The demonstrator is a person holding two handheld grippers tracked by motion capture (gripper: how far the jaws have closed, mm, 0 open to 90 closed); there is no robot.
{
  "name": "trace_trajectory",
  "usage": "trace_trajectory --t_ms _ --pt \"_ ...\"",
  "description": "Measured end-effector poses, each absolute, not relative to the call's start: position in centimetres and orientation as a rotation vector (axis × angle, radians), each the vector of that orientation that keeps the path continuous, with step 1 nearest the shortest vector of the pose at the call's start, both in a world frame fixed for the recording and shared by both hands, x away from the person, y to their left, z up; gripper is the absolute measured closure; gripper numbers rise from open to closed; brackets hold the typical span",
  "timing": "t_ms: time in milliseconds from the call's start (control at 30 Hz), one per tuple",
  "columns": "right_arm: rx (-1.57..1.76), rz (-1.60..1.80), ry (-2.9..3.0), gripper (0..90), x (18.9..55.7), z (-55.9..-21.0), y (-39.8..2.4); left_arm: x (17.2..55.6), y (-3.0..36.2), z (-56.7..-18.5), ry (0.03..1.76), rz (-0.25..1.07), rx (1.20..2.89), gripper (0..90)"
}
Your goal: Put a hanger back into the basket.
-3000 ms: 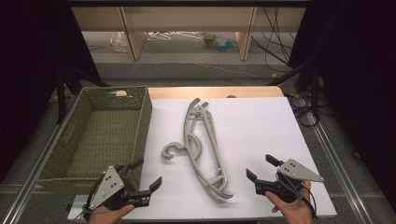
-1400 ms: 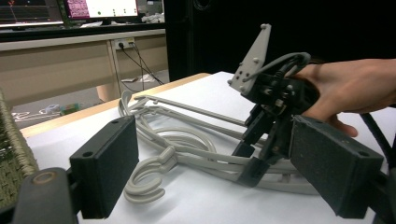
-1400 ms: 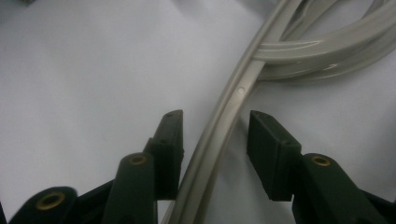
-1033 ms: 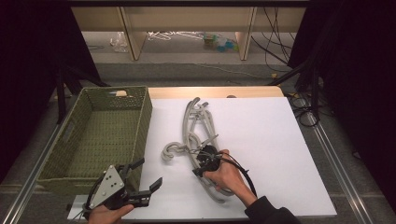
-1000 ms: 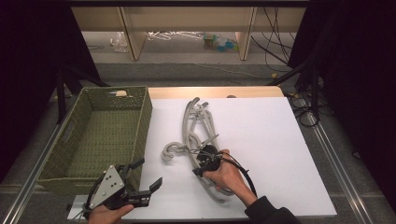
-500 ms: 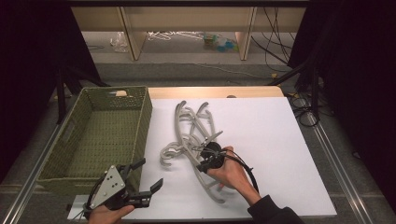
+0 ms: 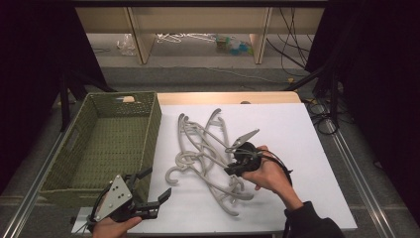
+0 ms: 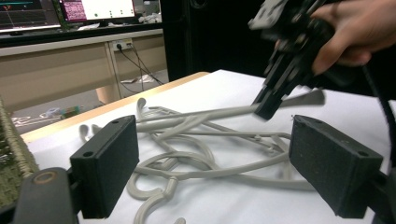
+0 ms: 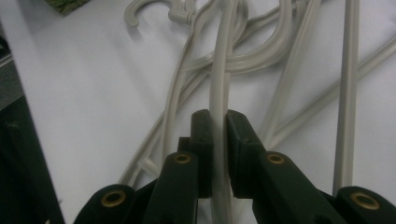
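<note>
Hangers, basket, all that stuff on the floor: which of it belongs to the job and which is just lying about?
In the job:
- hangers, one clamped in the right gripper
- green basket, probably where they go
- left gripper, open and waiting

Lying about:
- white hangers on the floor
- teal item beside them
- cables

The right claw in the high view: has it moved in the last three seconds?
Yes. The right claw has left the table's near right corner and moved left and farther in on the white tabletop, toward the green basket, now shut on a hanger.
</note>
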State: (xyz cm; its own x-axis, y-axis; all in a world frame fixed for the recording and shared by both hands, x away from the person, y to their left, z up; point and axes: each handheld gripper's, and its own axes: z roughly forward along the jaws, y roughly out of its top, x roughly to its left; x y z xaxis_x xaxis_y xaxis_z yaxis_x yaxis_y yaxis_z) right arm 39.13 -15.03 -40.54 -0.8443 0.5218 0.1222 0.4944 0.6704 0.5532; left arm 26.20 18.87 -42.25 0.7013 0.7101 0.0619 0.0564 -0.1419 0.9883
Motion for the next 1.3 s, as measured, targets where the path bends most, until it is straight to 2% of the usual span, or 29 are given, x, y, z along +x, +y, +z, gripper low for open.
trace_trajectory --t_ms 133,267,400,567,633,833,900,1033,1067,1133,1300 --pt "0.789 0.969 2.851 82.7 38.9 -39.6 -17.0 26.7 18.3 -42.1 0.635 0.66 1.663 16.4" --pt "0.726 0.982 2.893 82.7 38.3 -39.2 -18.6 27.7 16.7 -42.1 0.683 0.641 1.776 20.5" --pt "0.687 1.009 2.916 82.8 37.4 -38.8 -19.8 28.6 14.9 -42.2 0.653 0.675 1.893 24.3" --pt "0.665 1.041 2.923 82.8 37.1 -38.9 -20.5 30.5 13.0 -42.4 0.671 0.672 1.962 26.6" --pt "0.664 1.038 2.927 82.8 37.1 -38.7 -20.7 32.1 11.6 -42.8 0.629 0.711 2.04 28.1" --pt "0.652 1.058 2.941 82.8 37.2 -38.7 -20.9 34.0 10.4 -43.4 0.621 0.717 2.075 30.7" --pt "0.654 1.062 2.941 82.8 37.2 -38.7 -21.0 34.8 9.7 -43.6 0.562 0.75 2.099 31.3" --pt "0.654 1.066 2.936 82.8 37.2 -38.6 -21.2 35.3 9.0 -43.7 0.504 0.695 2.069 33.4" --pt "0.65 1.071 2.948 82.8 37.2 -38.5 -21.3 35.7 8.7 -43.7 0.445 0.72 2.086 35.3" --pt "0.649 1.068 2.944 82.8 37.2 -38.5 -21.4 36.0 8.6 -43.7 0.437 0.717 2.087 36.1" --pt "0.627 1.061 2.939 82.8 37.2 -38.4 -21.7 37.3 7.7 -43.8 0.295 0.718 2.111 43.2"
